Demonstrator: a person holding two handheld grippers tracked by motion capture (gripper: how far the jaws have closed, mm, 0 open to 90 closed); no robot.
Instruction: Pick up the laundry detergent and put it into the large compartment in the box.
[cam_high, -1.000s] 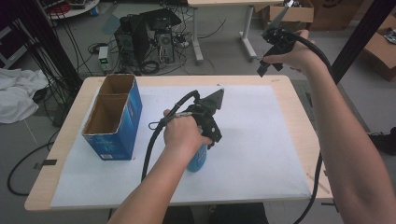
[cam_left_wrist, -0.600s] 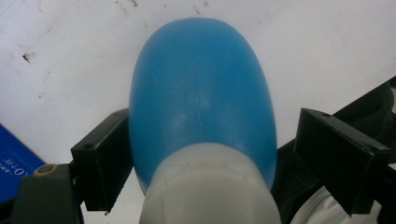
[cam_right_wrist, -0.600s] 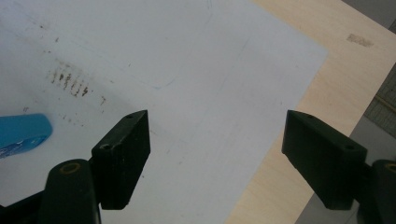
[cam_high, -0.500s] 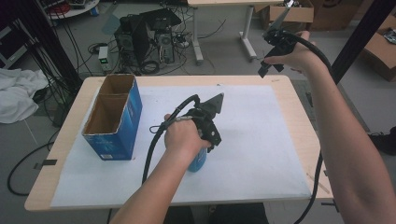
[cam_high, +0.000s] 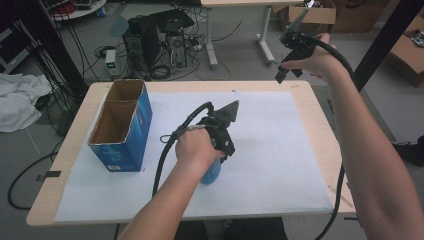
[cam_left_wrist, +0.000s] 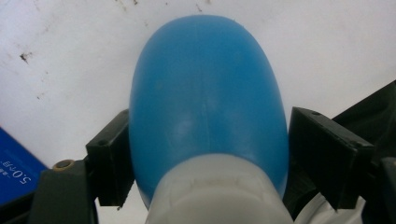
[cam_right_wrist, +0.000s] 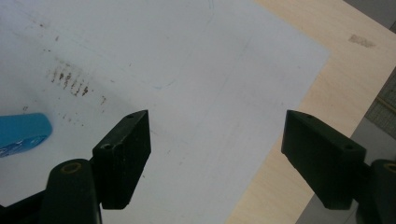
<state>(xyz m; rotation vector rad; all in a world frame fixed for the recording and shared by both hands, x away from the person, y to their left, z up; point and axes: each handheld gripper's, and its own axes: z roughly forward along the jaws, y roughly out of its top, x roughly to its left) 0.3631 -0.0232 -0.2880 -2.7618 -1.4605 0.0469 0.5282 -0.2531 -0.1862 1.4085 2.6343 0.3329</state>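
Left gripper view: jaws flanked the blue bottle (cam_left_wrist: 208, 102), apparently touching it.
Right gripper (cam_right_wrist: 215, 158): jaws wide apart, empty.

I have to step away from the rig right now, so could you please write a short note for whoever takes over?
Left claw: its jaws stand on either side of the blue bottle, the left jaw touching and the right a little apart, so the grip is unconfirmed. The bottle is on the white sheet, right of the open blue box.
Right claw: open and empty, held up over the table's far right corner.
Done: left claw is placed around the bottle.
Left: probably close, lift and put it into the box, which looks empty.
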